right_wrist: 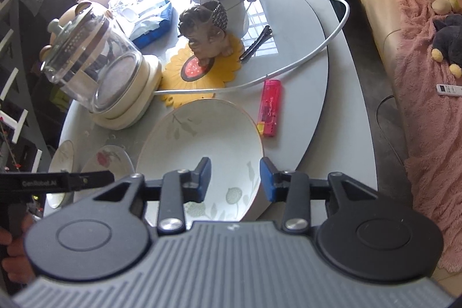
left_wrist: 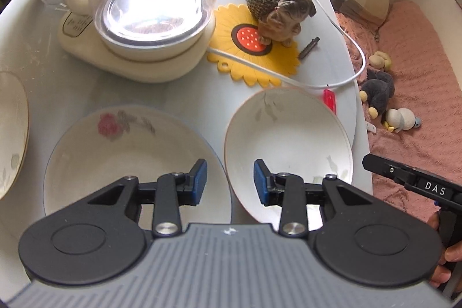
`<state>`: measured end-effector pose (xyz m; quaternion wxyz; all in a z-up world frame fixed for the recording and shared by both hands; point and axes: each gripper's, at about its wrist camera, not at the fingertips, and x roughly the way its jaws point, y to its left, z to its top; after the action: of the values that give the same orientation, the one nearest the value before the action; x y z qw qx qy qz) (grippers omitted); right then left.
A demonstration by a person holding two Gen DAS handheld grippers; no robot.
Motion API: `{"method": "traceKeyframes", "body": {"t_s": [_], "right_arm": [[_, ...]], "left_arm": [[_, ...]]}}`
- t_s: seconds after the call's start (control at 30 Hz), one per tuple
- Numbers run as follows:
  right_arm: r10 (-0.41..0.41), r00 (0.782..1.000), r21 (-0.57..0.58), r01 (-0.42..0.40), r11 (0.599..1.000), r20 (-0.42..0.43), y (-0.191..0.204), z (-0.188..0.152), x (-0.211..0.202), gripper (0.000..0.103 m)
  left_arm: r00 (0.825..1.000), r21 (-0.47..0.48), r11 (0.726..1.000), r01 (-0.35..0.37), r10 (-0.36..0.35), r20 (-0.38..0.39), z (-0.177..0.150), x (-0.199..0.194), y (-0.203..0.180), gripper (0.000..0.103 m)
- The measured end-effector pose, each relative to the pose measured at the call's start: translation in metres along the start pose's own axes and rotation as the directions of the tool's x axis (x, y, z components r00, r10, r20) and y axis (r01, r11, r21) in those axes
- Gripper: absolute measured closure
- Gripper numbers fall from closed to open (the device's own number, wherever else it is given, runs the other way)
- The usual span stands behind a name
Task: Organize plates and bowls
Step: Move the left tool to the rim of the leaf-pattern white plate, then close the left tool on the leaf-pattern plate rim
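A rose-patterned bowl (left_wrist: pixel 127 152) and a leaf-patterned bowl (left_wrist: pixel 288 146) sit side by side on the grey table (left_wrist: pixel 66 88). A third leaf-patterned dish (left_wrist: pixel 11 132) lies at the left edge. My left gripper (left_wrist: pixel 230 178) is open and empty, above the gap between the two bowls. My right gripper (right_wrist: pixel 235 178) is open, with its fingers on either side of the near right rim of the leaf-patterned bowl (right_wrist: pixel 202 146), not closed on it. The rose bowl (right_wrist: pixel 106 160) and the third dish (right_wrist: pixel 62 160) show at the left in the right wrist view.
A glass kettle on a cream base (left_wrist: pixel 144 19) stands behind the bowls. A dog figurine (left_wrist: pixel 284 16) sits on a yellow sunflower mat (left_wrist: pixel 251 59). A white cable (right_wrist: pixel 288 68) crosses the table. A pink lighter (right_wrist: pixel 270 107) lies beside the leaf bowl. A pink couch (right_wrist: pixel 427 77) is right.
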<state>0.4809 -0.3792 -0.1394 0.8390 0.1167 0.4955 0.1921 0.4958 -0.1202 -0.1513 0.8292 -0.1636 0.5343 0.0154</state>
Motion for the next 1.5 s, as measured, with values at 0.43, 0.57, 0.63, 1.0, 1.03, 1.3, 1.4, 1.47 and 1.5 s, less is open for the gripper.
{"method": "traceKeyframes", "body": {"t_s": [0.43,0.57,0.63,1.0,1.03,1.3,1.4,1.47,1.5], "right_arm": [[0.002,1.0,0.066,-0.004,0.998,0.03,-0.014,0.001,0.01,0.062],[-0.009,0.999,0.072,0.006,0.997,0.042,-0.02,0.002,0.013,0.062],[-0.007,0.999,0.082,0.005,0.997,0.033,-0.024,0.002,0.016,0.062],[-0.018,0.999,0.091,0.021,0.996,-0.036,-0.031,-0.014,0.037,0.063],[-0.014,0.999,0.1,0.018,0.995,-0.043,-0.031,-0.015,0.038,0.063],[0.004,0.996,0.16,0.009,0.987,-0.085,-0.038,-0.021,0.045,0.072],[0.019,0.998,0.189,-0.006,0.982,-0.065,-0.041,-0.022,0.045,0.078],[0.038,0.997,0.188,-0.026,0.982,-0.062,-0.041,-0.022,0.047,0.083],[0.039,0.997,0.179,-0.027,0.983,-0.064,-0.039,-0.023,0.047,0.084]], "left_arm": [[0.999,0.042,0.999,0.02,-0.022,0.037,0.021,0.026,-0.013,0.062],[0.999,0.04,0.999,0.032,-0.034,0.039,0.025,0.028,-0.01,0.062],[0.999,0.045,0.998,0.042,-0.043,0.028,0.027,0.034,-0.007,0.062],[0.997,0.059,0.996,0.069,-0.067,-0.032,0.034,0.07,0.0,0.063],[0.997,0.068,0.995,0.076,-0.074,-0.035,0.034,0.073,-0.001,0.063],[0.993,0.089,0.992,0.085,-0.077,-0.087,0.036,0.097,-0.002,0.071],[0.992,0.069,0.993,0.097,-0.092,-0.082,0.035,0.1,-0.001,0.074],[0.992,0.069,0.993,0.097,-0.091,-0.082,0.035,0.101,-0.001,0.075],[0.993,0.07,0.993,0.097,-0.091,-0.08,0.035,0.102,-0.001,0.076]]}}
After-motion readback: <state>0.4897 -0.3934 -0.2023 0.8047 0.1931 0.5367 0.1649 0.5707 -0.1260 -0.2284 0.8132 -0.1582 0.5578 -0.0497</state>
